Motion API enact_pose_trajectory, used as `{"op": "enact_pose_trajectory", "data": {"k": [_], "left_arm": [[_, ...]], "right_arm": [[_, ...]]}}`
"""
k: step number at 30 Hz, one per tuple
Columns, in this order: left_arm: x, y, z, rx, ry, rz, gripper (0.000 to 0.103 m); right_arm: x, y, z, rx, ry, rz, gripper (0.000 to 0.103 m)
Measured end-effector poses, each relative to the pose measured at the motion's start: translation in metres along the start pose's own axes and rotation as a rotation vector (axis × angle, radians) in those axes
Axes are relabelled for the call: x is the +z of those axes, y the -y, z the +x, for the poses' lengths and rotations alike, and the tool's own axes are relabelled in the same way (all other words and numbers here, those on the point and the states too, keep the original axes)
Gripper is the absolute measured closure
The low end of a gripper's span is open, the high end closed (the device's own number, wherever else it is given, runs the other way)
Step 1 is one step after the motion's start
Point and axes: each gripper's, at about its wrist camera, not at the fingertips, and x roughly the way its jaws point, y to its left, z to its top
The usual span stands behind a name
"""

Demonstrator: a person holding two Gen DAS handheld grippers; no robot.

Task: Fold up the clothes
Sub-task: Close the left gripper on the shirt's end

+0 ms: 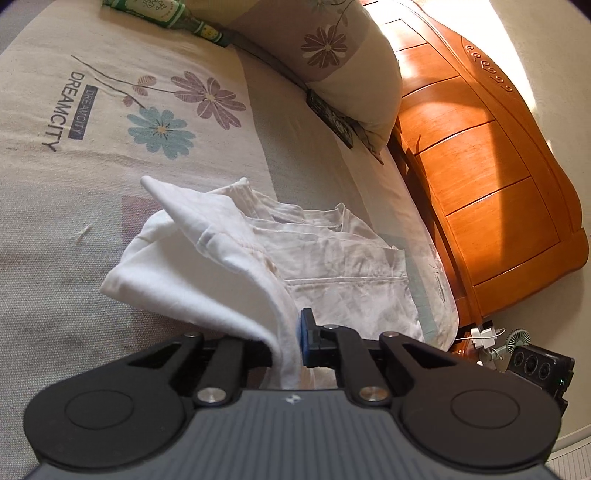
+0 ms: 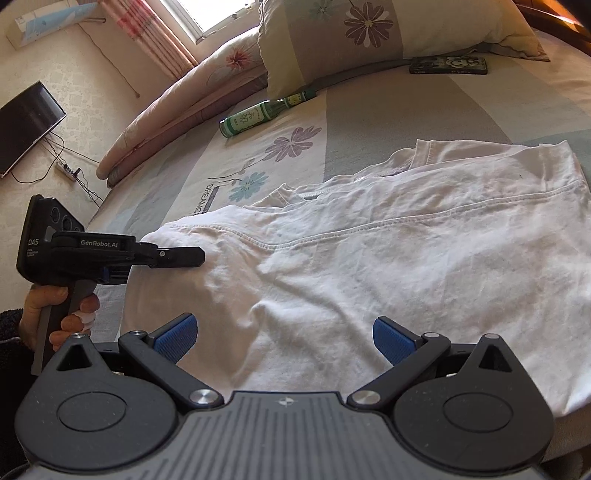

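The shirt (image 2: 369, 258), white and wrinkled, lies spread on the bed (image 1: 55, 221), its collar toward the pillow (image 2: 369, 33) and its hem toward the near edge. One side edge is raised off the sheet: in the left wrist view the cloth rises in a peaked fold and runs down between the pads of the left gripper (image 1: 291, 347), whose jaws are pressed together on it. Pinching at the edge rather than mid-panel lets the whole side strip lift as one layer, which suits a fold carried across the body of the garment. In the right wrist view the same gripper appears at the shirt's left margin, held by a hand (image 2: 55, 314) on its grip. The right gripper (image 2: 284, 336) hovers over the hem area with its jaws spread wide and nothing between them; the blue pads (image 2: 391, 339) stand clear of the cloth. This position probably prepares a second pinch along the same side, so that the strip stays straight when carried over. The fold appears to be at an early stage. A green bottle (image 2: 258, 114) and a phone (image 2: 447, 65) lie near the pillow, well apart from the shirt. A wooden headboard (image 1: 480, 166) stands behind the pillow.
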Motion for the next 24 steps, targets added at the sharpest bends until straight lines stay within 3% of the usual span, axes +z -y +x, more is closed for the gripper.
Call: {"op": "enact_pose_trajectory", "data": {"k": [6,24], "left_arm": [[-0.001,-0.001,0.0,0.004,0.009,-0.014,0.095],[-0.006,-0.005,0.003,0.026,0.028,-0.036,0.095]], "right_arm": [[0.013,0.013,0.037,-0.003,-0.06,0.016,0.0],[0.098,0.029,0.097,0.002,0.013,0.005,0.0]]}}
